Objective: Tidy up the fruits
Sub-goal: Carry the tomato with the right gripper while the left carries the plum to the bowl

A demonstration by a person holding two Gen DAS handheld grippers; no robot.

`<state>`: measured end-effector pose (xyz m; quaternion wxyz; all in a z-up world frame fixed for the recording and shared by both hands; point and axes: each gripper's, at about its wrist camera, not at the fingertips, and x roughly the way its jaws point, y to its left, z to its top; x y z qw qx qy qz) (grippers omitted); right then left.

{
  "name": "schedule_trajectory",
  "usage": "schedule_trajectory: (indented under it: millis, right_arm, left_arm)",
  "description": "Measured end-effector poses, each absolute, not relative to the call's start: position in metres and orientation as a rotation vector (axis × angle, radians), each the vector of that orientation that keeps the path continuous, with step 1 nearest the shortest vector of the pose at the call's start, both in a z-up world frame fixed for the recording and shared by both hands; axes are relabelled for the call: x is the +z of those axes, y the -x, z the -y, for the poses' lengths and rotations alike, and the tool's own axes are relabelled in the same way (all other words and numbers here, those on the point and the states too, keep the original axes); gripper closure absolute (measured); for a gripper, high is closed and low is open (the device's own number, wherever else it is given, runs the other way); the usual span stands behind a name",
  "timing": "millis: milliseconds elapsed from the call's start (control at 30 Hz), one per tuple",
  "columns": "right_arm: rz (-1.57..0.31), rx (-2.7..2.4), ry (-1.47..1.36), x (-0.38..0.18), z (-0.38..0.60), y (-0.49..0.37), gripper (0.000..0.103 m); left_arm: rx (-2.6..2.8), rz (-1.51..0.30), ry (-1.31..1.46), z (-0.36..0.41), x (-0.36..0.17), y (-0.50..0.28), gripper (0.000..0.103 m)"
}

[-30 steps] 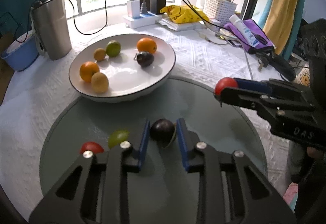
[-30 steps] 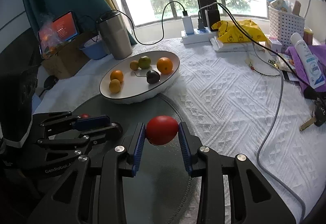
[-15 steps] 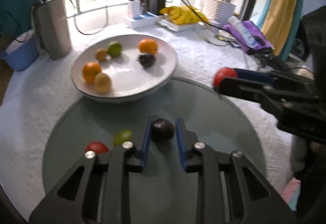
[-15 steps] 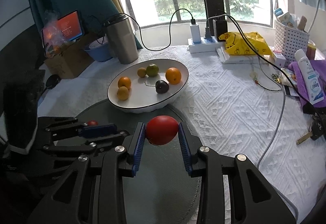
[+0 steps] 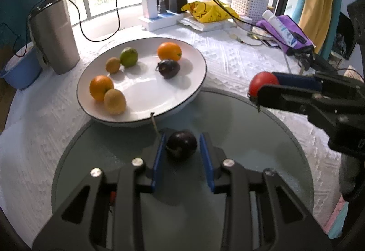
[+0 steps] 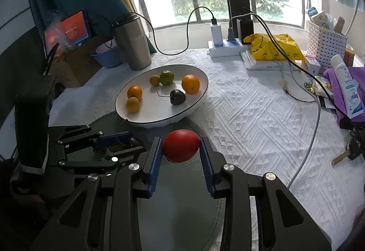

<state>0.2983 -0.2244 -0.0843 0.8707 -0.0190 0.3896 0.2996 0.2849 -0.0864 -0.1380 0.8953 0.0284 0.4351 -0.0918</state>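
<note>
On the left sits the wide white ceramic bowl [image 5: 194, 93], already holding 6 fruits, clearly the collecting spot. Just before it, the left gripper [image 5: 181, 148] is opening its jaws, the dark purple plum [image 5: 181, 145] between the blue pads, a gap showing on the right (the right wrist view hides this plum). Further right, the right gripper [image 6: 181, 148] is clenched on the round red fruit [image 6: 181, 145], lifted above the grey glass disc [image 5: 239, 128], likely bowl-bound.
</note>
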Motion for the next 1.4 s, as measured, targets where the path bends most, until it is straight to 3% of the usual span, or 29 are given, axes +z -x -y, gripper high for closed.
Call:
schedule_trajectory:
  millis: [833, 1400]
  right_arm:
    - [-0.797, 0.655, 0.053, -0.073, 0.211, -0.323, 0.067]
    - [-0.831, 0.698, 0.101, -0.086, 0.177, -0.359, 0.067]
  left_arm:
    - [-0.254, -0.814, -0.028, 0.075, -0.097, -0.286, 0.075]
    - [-0.209, -0.822, 0.006, 0.05, -0.113, -0.321, 0.074]
